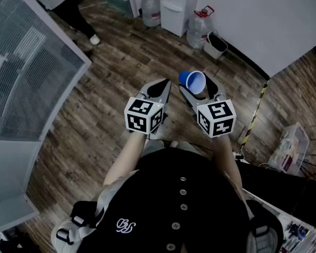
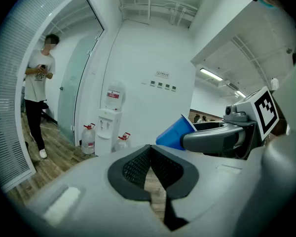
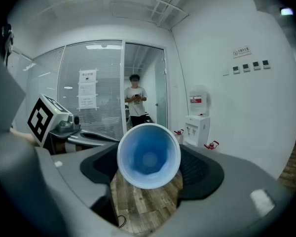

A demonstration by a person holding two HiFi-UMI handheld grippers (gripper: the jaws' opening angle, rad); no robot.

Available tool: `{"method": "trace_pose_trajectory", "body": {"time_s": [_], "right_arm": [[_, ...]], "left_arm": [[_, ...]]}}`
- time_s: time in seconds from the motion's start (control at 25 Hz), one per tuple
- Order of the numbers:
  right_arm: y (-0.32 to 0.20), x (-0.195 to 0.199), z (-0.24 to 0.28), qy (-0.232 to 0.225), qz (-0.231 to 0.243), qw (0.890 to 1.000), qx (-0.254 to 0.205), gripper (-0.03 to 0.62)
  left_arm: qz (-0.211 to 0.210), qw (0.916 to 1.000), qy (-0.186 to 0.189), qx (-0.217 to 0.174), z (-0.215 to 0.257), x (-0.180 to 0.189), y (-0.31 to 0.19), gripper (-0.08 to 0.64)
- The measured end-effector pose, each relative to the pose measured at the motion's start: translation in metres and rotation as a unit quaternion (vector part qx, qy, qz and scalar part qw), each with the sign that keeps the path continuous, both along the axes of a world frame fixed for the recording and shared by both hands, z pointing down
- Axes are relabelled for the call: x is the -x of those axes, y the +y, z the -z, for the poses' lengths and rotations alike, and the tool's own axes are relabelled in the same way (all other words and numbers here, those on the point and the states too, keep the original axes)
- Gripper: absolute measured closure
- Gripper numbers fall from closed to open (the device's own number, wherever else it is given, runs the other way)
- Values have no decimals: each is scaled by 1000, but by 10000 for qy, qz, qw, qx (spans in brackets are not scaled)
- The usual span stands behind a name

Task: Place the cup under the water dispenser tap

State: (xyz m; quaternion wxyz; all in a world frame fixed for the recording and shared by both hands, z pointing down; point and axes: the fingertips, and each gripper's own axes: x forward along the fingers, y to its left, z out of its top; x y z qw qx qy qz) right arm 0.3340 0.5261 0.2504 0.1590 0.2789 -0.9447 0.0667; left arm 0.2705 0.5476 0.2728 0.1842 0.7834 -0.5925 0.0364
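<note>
Over on the left, the left claw (image 2: 150, 154) rides beside its partner with its pads pressed together and nothing between them. It's a passenger here, no part in the carry.

Step across and the right claw (image 3: 150, 154) is doing the work. Its jaws are spread wide and clamped on either side of the blue cup (image 1: 192, 81), which hangs in the air above the wood floor (image 1: 110, 73). Watch how the cup sits: it isn't upright. Its long axis runs roughly along the jaws, with the open mouth tipped back and up toward the holder and the base pointing forward. That is why the right gripper view looks straight down into the cup.

Further right in that view, past the rim, stands the water dispenser (image 3: 197, 120). It's white, set against the wall with water jugs (image 1: 150, 9) flanking it, and it's well apart from the cup, across open floor. So the target lies ahead of the right claw and a touch to its right. The tap itself is too small to pick out from here, probably just under the red-labelled top.

My read is that the whole move hangs on that tilt. The cup must be walked in and brought upright, mouth to the ceiling, before it goes under the spout.
</note>
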Motion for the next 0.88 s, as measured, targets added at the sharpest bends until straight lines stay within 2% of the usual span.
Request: {"method": "trace_pose_trajectory", "body": {"time_s": [0.6, 0.88], "right_arm": [[8, -15, -2, -32, -76, 10000, -12, 225], [7, -20, 1, 36, 111, 9998, -167, 225]], "left_arm": [[-94, 9999, -58, 72, -6, -14, 13, 561], [-71, 10000, 9, 10, -7, -24, 11, 561]]}}
